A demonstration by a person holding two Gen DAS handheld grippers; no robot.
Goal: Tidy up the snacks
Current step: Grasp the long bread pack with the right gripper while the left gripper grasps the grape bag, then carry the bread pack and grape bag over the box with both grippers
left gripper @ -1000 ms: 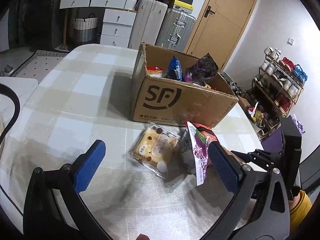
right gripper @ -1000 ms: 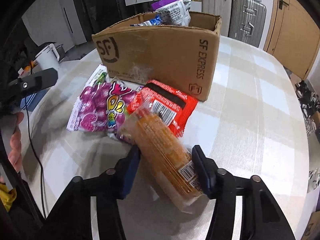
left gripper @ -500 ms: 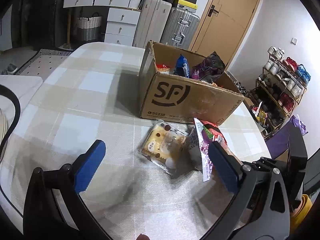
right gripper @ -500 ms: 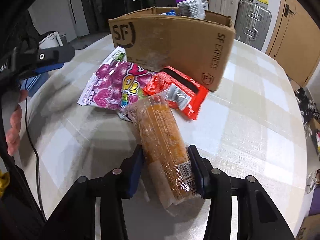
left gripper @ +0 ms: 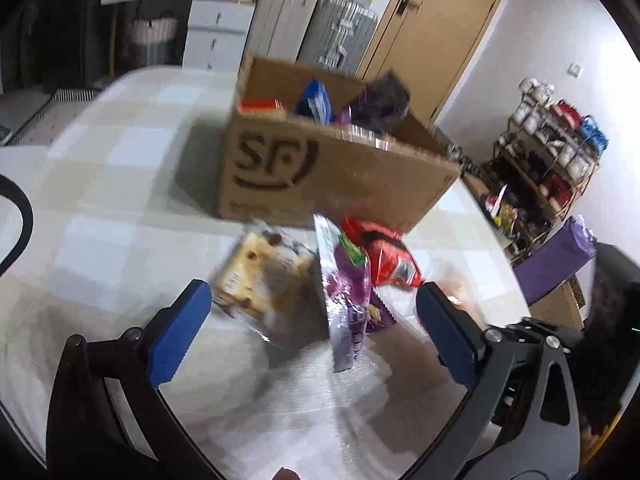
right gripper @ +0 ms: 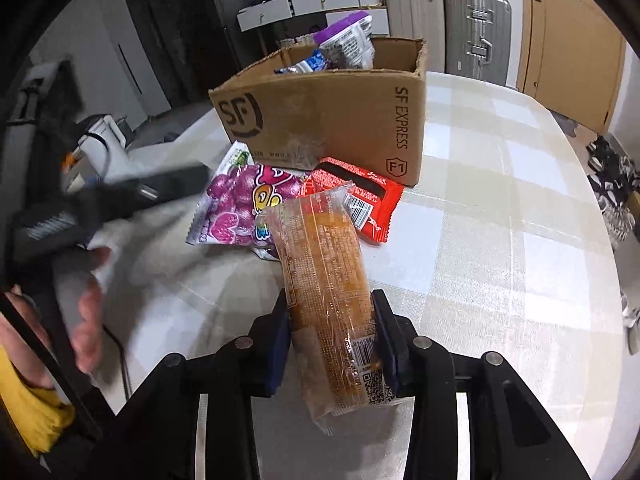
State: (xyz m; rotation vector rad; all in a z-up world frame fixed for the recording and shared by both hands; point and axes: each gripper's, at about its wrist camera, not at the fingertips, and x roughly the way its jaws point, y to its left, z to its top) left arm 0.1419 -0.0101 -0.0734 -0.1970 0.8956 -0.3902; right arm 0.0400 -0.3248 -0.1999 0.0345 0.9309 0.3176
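My right gripper (right gripper: 332, 332) is shut on a long orange bread pack (right gripper: 326, 280) and holds it above the table. Behind it lie a purple grape candy bag (right gripper: 244, 208) and a red snack pack (right gripper: 360, 200), in front of the SF cardboard box (right gripper: 328, 120) that holds several snacks. My left gripper (left gripper: 312, 328) is open and empty, low over the table. Between its fingers lie a yellow cookie pack (left gripper: 260, 280), the purple bag (left gripper: 348, 292) and the red pack (left gripper: 388, 256), with the box (left gripper: 320, 176) behind.
The table has a checked cloth (right gripper: 500, 220). Suitcases (right gripper: 476, 36) and a door (right gripper: 568, 44) stand behind it. A shoe rack (left gripper: 552, 152) is at the right in the left wrist view. My left hand and gripper body (right gripper: 80, 216) show at the left.
My right gripper has closed tighter on the bread pack and lifted it off the table. My left gripper has moved closer to the snacks in front of the box.
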